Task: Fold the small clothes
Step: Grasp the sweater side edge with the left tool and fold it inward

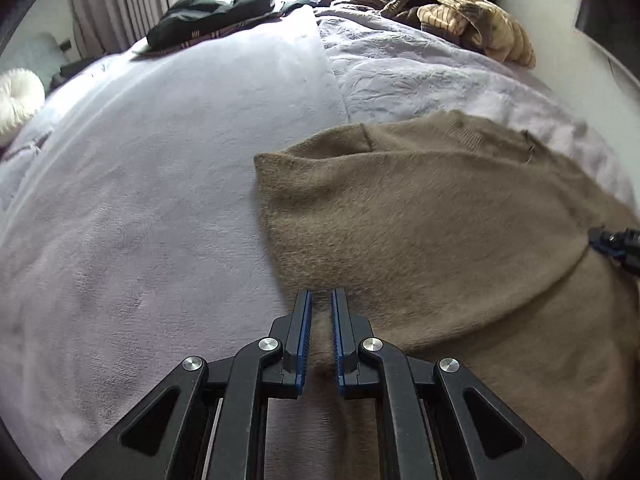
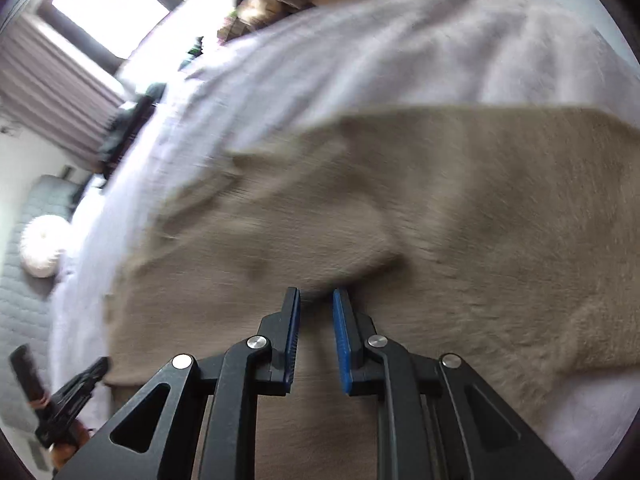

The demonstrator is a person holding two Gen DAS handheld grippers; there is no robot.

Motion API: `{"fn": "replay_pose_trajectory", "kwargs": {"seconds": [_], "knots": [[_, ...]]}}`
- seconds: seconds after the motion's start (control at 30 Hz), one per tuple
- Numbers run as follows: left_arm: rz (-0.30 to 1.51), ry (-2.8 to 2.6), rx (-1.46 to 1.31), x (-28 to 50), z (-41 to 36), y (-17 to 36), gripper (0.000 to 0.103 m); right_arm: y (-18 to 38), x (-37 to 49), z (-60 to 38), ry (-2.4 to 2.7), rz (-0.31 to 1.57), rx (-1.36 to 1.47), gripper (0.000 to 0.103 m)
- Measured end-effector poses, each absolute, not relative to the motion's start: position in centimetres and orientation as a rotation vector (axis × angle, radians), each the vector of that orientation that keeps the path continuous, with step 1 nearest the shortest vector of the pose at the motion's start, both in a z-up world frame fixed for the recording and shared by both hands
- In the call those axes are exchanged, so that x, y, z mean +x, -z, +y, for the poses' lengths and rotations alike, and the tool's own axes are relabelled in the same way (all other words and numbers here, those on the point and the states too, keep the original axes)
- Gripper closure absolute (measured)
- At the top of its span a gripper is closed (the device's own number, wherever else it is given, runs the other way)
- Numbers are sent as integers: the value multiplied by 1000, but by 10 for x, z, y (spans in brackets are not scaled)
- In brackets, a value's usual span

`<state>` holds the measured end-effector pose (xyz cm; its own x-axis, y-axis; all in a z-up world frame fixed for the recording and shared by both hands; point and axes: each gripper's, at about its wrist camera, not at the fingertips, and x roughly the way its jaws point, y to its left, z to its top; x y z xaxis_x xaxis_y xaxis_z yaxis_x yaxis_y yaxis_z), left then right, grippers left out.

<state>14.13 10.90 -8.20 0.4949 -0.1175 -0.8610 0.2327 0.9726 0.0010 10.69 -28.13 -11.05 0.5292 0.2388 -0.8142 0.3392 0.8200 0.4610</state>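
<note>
Home bedroom: bed (image 1: 168, 184) with lilac covers fills frame, curtains (image 1: 116, 0) and window upper left, clothes heap (image 1: 472, 20) upper right

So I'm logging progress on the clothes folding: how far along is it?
Partly done: the fuzzy brown knit sweater lies on the lilac bedspread with one side folded over. In hand: nothing; the left gripper and right gripper hover over it. Left: further folds, plus the tan striped garment and dark clothes.

Brown sweater (image 1: 420, 216), lavender blanket (image 1: 160, 200), striped tan garment (image 1: 472, 20).
</note>
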Motion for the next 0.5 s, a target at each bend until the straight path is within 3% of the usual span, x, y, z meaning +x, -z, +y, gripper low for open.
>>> {"fn": "replay_pose_trajectory", "kwargs": {"seconds": [0.2, 0.23, 0.33, 0.37, 0.43, 0.5], "knots": [[1016, 191, 125, 134, 116, 81, 91, 105, 90, -292, 42, 1011, 678, 85], [1012, 185, 126, 133, 116, 81, 91, 105, 89, -294, 36, 1004, 707, 82], [1005, 170, 140, 130, 113, 81, 91, 109, 86, -303, -6, 969, 842, 57], [1006, 168, 141, 131, 113, 82, 91, 111, 89, -303, -7, 962, 868, 54], [1008, 169, 137, 131, 112, 82, 91, 113, 99, -302, 12, 961, 875, 54], [1013, 178, 129, 132, 114, 82, 91, 113, 108, -298, 39, 973, 847, 76]]}}
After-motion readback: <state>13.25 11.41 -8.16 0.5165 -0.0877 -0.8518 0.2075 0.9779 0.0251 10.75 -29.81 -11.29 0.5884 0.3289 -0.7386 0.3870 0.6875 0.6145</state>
